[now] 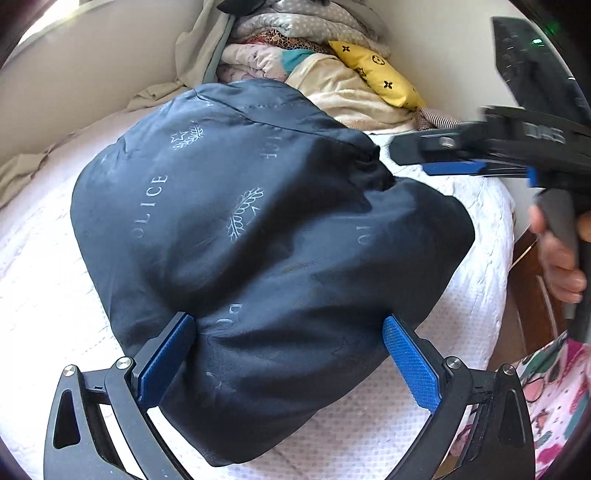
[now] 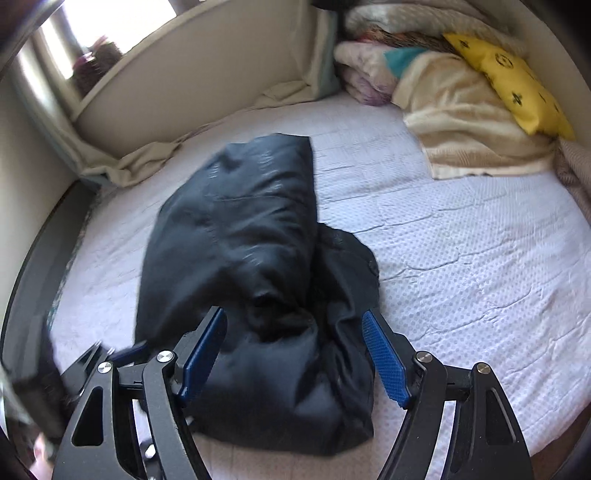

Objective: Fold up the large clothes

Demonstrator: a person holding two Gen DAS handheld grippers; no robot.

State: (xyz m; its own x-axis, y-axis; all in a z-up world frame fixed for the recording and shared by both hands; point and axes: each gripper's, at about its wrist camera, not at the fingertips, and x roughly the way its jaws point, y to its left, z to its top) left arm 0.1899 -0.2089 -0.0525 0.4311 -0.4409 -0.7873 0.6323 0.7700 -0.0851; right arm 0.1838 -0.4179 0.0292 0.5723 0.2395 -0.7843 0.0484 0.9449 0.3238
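A dark navy jacket [image 1: 258, 240], printed with pale "POLICE" lettering and laurel emblems, is seen bunched in a rough mound on a bed [image 2: 461, 240] covered by a white quilted cover. In the right wrist view the garment [image 2: 258, 277] is shown lying toward the near edge of the bed, stretching from there toward the middle, with bare cover on its right side. At the far end of the bed a heap of folded bedding [image 1: 295, 33], a cream blanket [image 2: 461, 125] and a yellow patterned pillow [image 2: 517, 92] are piled against the wall. The left claw [image 1: 288, 354] is held wide, its blue pads [image 1: 412, 365] set on either side of the near bulge of the jacket; whether the fabric is pressed by them cannot be told with certainty, though no pinch is shown. The right claw [image 2: 293, 354] is likewise spread wide above the near end of the garment, its pads [image 2: 384, 358] apart from the cloth. In the left wrist view the right claw [image 1: 410, 153] is seen from the side, just beside the jacket's far right edge, its grip held by a hand [image 1: 557, 258]. A patterned pink and white garment [image 1: 554, 398] is visible at the lower right, off the near edge of the bed.
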